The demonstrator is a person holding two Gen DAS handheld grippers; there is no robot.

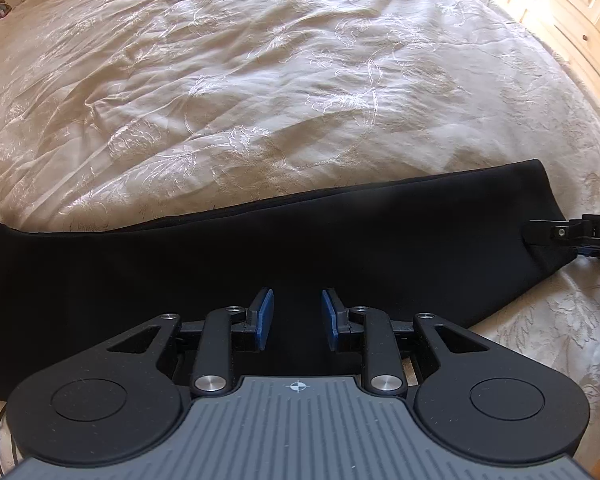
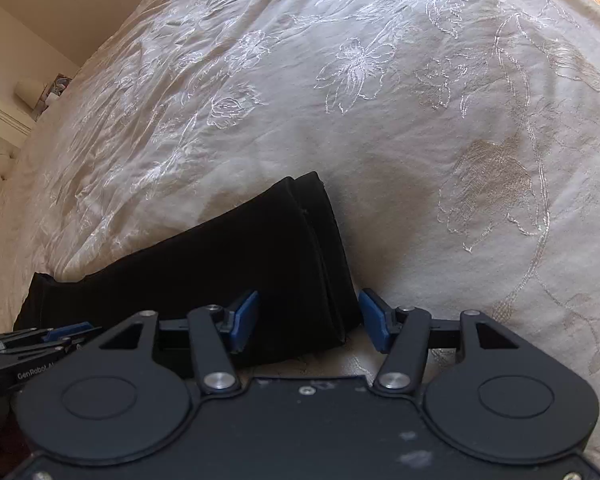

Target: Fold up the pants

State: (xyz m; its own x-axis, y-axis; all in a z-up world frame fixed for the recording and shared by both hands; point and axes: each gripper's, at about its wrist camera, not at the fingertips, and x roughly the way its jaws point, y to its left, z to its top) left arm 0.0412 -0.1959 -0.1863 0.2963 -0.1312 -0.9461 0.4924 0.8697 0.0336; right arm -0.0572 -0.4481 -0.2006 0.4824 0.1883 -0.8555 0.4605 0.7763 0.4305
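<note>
Pants flat on bedspread, left claw and right claw both spread above.

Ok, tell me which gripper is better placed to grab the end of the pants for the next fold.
Right. The right gripper is open with the layered end of the black pants between its fingers. The left gripper, also open, hovers over the middle of the pants, away from either end.

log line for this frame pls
stage: mid-fold | black fabric pants: folded lengthwise on cream embroidered bedspread | left gripper: open, mid-leg | right gripper: open, straddling hem end
</note>
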